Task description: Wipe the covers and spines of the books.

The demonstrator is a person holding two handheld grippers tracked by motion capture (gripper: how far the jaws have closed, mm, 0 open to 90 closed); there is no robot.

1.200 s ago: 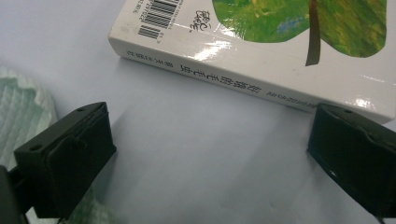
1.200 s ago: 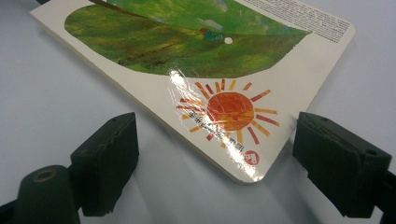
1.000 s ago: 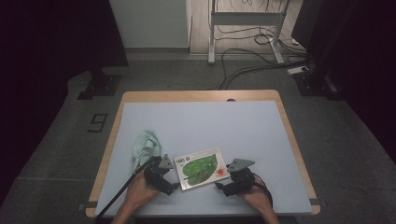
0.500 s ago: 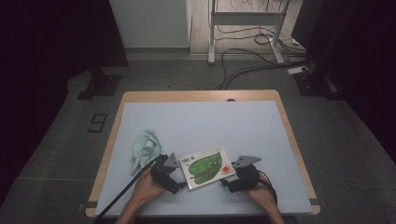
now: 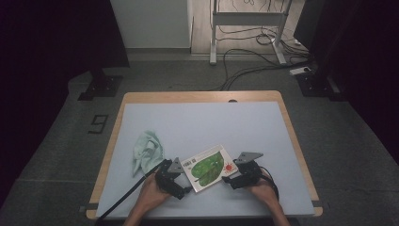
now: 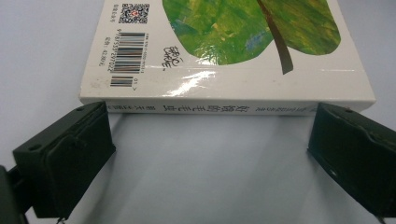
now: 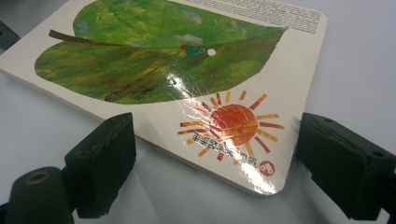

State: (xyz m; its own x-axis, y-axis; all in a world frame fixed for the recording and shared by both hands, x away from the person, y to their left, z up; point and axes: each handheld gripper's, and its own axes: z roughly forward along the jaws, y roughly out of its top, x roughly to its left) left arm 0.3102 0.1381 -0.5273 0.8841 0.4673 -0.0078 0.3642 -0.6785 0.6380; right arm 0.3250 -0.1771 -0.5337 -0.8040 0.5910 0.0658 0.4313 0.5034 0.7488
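Here the book [image 5: 208, 166] lies flat, long axis slanting up-right, between both grippers' wide, empty jaws.

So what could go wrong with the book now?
1. The book lies flat on the table, and the left gripper faces its spine with jaws open wider than the book. Closing may push it along instead of gripping.
2. The right gripper straddles a glossy rounded corner, jaws open. The pads could slip off.
3. A sideways shove might slide the book toward the crumpled cloth nearby.
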